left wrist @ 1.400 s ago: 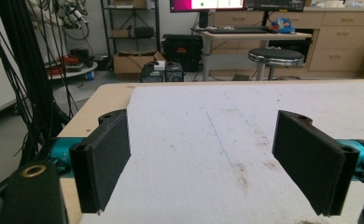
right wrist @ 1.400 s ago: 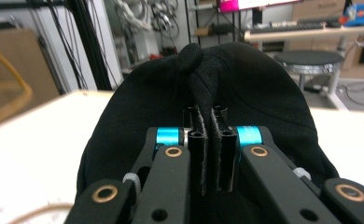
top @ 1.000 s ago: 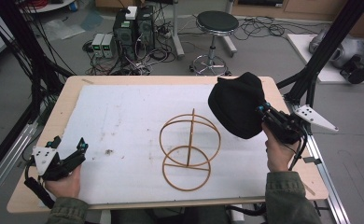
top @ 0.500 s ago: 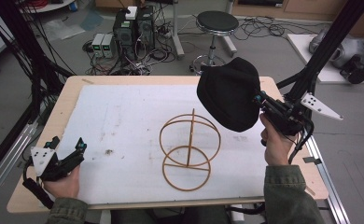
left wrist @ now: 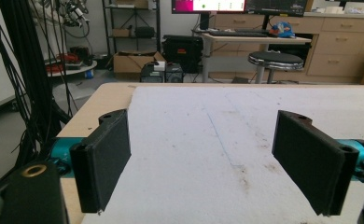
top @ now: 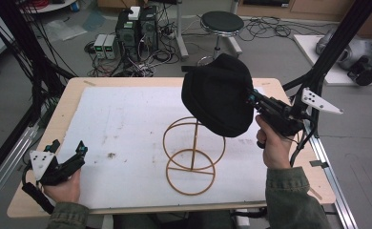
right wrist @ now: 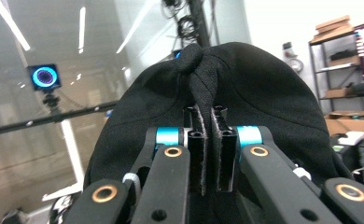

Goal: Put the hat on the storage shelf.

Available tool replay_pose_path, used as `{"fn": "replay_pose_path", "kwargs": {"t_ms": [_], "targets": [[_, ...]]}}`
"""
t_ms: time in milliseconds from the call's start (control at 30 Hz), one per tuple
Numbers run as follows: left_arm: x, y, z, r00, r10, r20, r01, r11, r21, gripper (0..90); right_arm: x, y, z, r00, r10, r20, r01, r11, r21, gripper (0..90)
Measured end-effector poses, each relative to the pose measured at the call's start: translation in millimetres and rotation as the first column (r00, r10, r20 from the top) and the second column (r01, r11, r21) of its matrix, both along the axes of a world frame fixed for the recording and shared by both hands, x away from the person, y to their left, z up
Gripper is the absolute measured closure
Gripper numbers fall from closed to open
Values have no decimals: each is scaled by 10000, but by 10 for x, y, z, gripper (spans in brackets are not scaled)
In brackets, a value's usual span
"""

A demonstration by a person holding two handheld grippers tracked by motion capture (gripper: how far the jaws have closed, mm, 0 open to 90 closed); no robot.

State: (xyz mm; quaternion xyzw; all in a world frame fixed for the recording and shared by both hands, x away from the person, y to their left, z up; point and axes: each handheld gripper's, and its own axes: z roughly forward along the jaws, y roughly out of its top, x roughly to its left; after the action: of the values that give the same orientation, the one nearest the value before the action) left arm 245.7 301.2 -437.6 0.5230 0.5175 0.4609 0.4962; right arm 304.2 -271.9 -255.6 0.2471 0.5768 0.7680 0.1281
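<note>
- Jaws of my right gripper (right wrist: 207,154) are pinched tight on a fold of the black fabric cap (top: 218,95), so I have the cap firmly held; in the right gripper view a ridge of dark cloth stands up between the two pads.
- From the high view, my right gripper (top: 252,98) holds the cap in the air over the right half of the tabletop (top: 69,98), above and a little right of the upper ring of the tan wire hat stand (top: 193,155).
- Cap and stand: I cannot tell whether the cloth touches the upper ring or hangs just clear of it.
- Jaws of my left gripper (left wrist: 208,163) stand wide apart with nothing between them, looking out across the white mat (left wrist: 245,121).
- My left gripper (top: 67,160) sits at the near left corner of the tabletop, well apart from the stand.
- Beyond the far edge I see a round black stool (top: 222,21) on the floor.
</note>
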Motion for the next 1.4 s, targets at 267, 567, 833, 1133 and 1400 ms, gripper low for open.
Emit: {"fn": "replay_pose_path", "kwargs": {"t_ms": [267,567,833,1133,1400], "targets": [[-1,6,0,10000,-5,-45,5,10000,-23,196,-7,202,58,9855,1686,193,-1657,9805,-1060,873],[-1,1,3,10000,-24,-40,24,10000,-23,196,0,421,32,9681,2505,-69,-2430,9316,-2705,873],[-1,26,-5,10000,38,-63,-38,9999,-94,196,-7,497,-53,9685,2471,-310,-2426,9079,-3418,872],[1,7,-1,10000,-41,-83,40,10000,-32,197,-33,505,-155,9633,2642,-469,-2644,9041,-3356,848],[-3,17,-2,9999,-25,-97,25,10000,-44,197,-57,490,-227,9682,2458,-471,-2475,9119,-3275,785]]}}
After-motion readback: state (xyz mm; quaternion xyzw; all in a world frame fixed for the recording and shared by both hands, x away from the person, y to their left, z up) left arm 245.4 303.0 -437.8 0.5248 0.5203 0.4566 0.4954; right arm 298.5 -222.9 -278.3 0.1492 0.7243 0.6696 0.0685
